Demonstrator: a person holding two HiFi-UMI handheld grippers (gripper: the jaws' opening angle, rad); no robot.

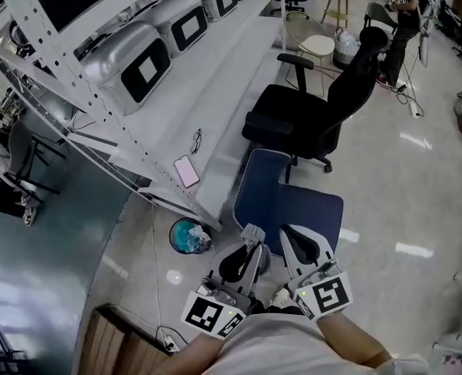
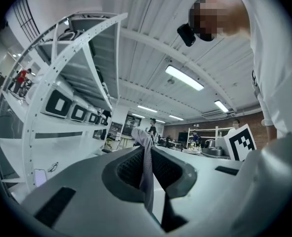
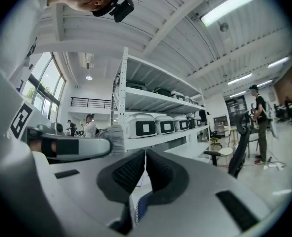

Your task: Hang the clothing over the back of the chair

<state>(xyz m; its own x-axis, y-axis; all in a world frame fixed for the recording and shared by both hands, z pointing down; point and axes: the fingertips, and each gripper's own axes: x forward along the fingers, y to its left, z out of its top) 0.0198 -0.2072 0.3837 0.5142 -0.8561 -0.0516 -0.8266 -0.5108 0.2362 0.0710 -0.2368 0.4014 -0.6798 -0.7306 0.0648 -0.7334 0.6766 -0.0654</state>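
A dark blue garment (image 1: 287,201) with a pale edge hangs spread out in front of me, held up by both grippers. In the head view my left gripper (image 1: 251,234) grips its near left edge and my right gripper (image 1: 291,239) its near right edge. The left gripper view shows the left gripper (image 2: 146,157) shut on a thin fold of grey cloth (image 2: 147,174). The right gripper (image 3: 145,164) is shut on a white and blue fold (image 3: 137,206) that hangs below its jaws. Beyond the garment stands the black office chair (image 1: 316,112), with its back (image 1: 359,73) on the far right.
A long white bench (image 1: 215,92) runs along the left with silver appliances (image 1: 129,61), a phone (image 1: 187,170) and glasses (image 1: 196,140) on it. A bin (image 1: 188,236) stands on the floor below. A round stool (image 1: 316,45) and a standing person (image 1: 402,22) are further off.
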